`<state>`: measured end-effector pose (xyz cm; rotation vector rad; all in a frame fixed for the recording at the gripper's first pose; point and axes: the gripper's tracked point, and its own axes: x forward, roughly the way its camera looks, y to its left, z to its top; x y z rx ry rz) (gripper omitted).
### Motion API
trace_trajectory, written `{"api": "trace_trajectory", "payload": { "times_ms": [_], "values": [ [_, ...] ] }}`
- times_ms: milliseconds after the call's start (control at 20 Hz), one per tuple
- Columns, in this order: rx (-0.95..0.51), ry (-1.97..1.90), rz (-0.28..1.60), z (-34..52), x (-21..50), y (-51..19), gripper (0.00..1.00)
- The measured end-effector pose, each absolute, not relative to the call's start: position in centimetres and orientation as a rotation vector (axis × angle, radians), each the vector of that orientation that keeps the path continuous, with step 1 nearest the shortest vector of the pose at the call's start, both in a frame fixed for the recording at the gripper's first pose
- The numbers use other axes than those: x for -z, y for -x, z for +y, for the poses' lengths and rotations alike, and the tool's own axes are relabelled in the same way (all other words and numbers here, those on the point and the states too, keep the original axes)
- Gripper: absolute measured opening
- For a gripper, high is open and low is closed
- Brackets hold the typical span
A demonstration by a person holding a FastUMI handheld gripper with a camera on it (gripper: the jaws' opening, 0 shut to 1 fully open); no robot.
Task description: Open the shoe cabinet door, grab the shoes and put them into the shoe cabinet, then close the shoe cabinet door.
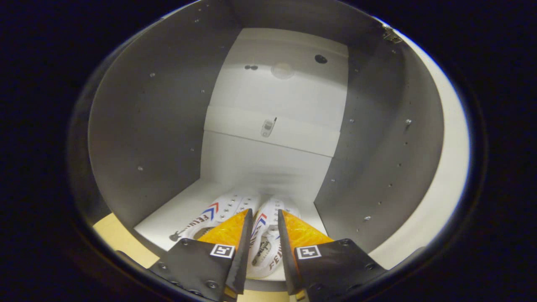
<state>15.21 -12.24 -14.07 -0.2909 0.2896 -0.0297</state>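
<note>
The gripper (265, 218) has its fingers a little apart, around the inner sides of two white sneakers (235, 218). The sneakers sit on the white floor of the shoe cabinet (168, 218). Grey side walls rise beside them, and a white back wall stands beyond.

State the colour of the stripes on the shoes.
Red and blue chevron stripes on white shoes, clearest in the gripper view, just ahead of the gripper, whose fingers straddle them.

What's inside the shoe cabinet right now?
A pair of white sneakers sits on the shoe cabinet floor, toes toward the back panel. The gripper fingers straddle part of the right shoe, covering both heels; whether they press it is unclear.
</note>
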Motion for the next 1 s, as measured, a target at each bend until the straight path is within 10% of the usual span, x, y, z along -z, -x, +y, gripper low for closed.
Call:
{"api": "trace_trajectory", "payload": {
  "times_ms": [1000],
  "values": [
    [0.001,0.096,-0.051,-9.8,-4.2,13.0,0.39]
  ]
}}
